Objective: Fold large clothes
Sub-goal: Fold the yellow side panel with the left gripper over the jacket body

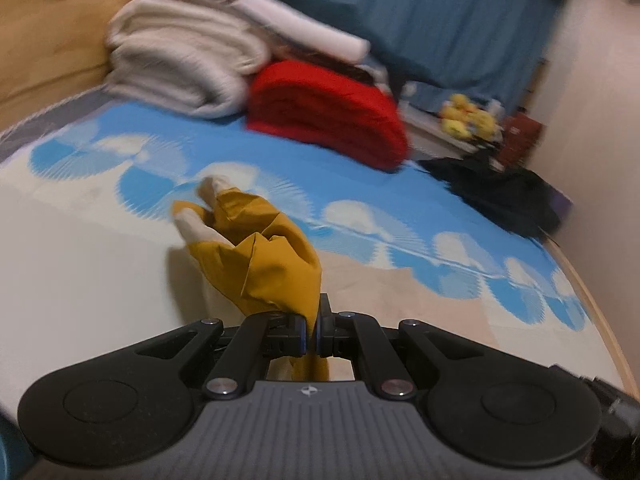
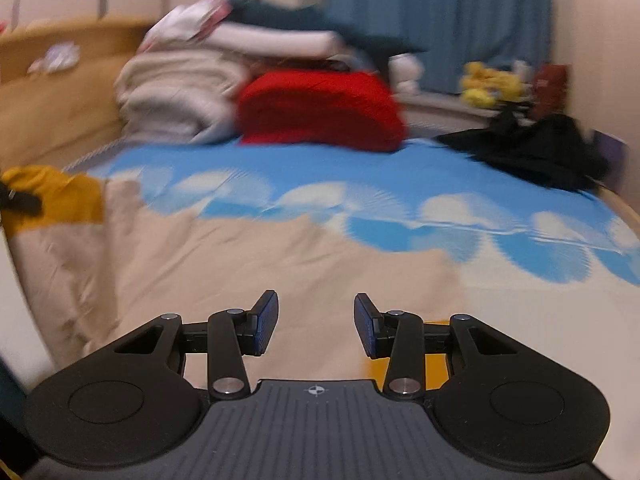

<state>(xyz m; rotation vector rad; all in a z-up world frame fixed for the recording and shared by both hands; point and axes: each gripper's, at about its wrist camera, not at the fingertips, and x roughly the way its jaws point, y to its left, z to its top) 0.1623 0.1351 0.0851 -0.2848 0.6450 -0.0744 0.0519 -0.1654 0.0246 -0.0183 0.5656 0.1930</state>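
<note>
A large garment, mustard yellow outside and beige inside, lies on the bed. My left gripper (image 1: pixel 311 334) is shut on a bunched mustard fold of the garment (image 1: pixel 264 256) and holds it above the bed. In the right wrist view the beige side of the garment (image 2: pixel 248 264) spreads flat in front of me, and the mustard fold (image 2: pixel 60 196) shows at the far left with the left gripper on it. My right gripper (image 2: pixel 315 322) is open and empty just above the beige cloth. A mustard patch (image 2: pixel 400 368) shows under its right finger.
The bed has a blue and white patterned sheet (image 2: pixel 360 184). At its far end lie a red folded blanket (image 2: pixel 320 108), a pile of cream and white bedding (image 2: pixel 176 92) and a black garment (image 2: pixel 536 152). A wooden headboard (image 2: pixel 52 92) stands at left, blue curtains (image 2: pixel 440 12) behind.
</note>
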